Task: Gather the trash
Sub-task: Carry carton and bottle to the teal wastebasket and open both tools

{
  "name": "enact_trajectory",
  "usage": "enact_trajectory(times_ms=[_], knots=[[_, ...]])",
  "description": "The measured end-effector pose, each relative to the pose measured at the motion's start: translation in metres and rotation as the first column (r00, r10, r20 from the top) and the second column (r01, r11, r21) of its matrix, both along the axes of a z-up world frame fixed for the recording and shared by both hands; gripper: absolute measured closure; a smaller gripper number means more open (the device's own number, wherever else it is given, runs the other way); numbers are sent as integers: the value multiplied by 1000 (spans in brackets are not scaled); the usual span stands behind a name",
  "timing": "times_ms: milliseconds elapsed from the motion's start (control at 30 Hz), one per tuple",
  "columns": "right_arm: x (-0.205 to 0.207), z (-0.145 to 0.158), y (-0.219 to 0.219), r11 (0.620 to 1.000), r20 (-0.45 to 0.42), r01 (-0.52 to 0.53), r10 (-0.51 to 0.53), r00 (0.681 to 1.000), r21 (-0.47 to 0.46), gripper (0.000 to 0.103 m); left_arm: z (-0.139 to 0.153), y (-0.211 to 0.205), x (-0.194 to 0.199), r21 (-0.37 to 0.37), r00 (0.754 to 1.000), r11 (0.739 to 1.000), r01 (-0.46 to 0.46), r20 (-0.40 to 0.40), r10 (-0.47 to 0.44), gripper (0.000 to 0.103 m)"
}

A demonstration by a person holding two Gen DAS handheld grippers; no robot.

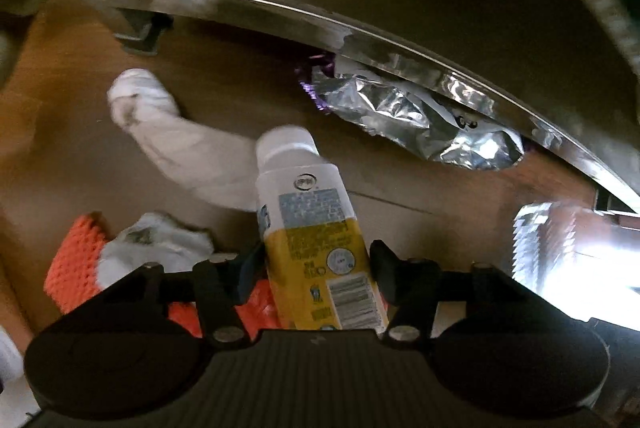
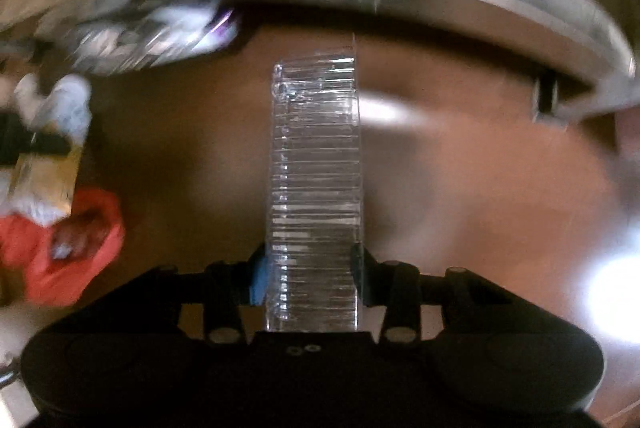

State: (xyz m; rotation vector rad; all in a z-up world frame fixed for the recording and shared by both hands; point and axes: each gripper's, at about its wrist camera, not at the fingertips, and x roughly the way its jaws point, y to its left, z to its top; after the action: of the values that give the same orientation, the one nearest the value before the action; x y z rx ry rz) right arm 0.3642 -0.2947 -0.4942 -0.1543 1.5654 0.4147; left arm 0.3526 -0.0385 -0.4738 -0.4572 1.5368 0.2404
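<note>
— So, how many pieces of trash?
— Two held. The left gripper (image 1: 316, 268) clamps one white-and-yellow bottle (image 1: 312, 228); the right gripper (image 2: 308, 272) clamps one clear ribbed plastic container (image 2: 316, 167).
— And loose?
— One crumpled foil wrapper (image 1: 412, 123) tucked under the metal edge (image 1: 280, 11), two white socks (image 1: 176, 131), one orange cloth (image 1: 76, 264).
— Surface?
— Brown wood floor (image 1: 240, 83), dim, one bright glare patch.
— Contents?
— Cannot tell.

Left tongs (image 1: 316, 270) clamp a bottle (image 1: 316, 240); right tongs (image 2: 308, 278) clamp a clear ribbed plastic piece (image 2: 316, 187).
</note>
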Motion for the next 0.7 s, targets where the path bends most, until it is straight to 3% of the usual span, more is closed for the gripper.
enact_trajectory(times_ms=[167,367,700], knots=[[-32,38,17,998,-52,-34,36,998,43,62,37,19,-22,-24,999,999,-39,4,39,50],[-45,113,44,990,-32,-104,107,994,96,62,100,43,-49,-54,995,996,-72,65,75,50],[-83,255,100,966,121,-205,187,975,157,62,222,90,-106,-139,958,980,-144,230,173,50]])
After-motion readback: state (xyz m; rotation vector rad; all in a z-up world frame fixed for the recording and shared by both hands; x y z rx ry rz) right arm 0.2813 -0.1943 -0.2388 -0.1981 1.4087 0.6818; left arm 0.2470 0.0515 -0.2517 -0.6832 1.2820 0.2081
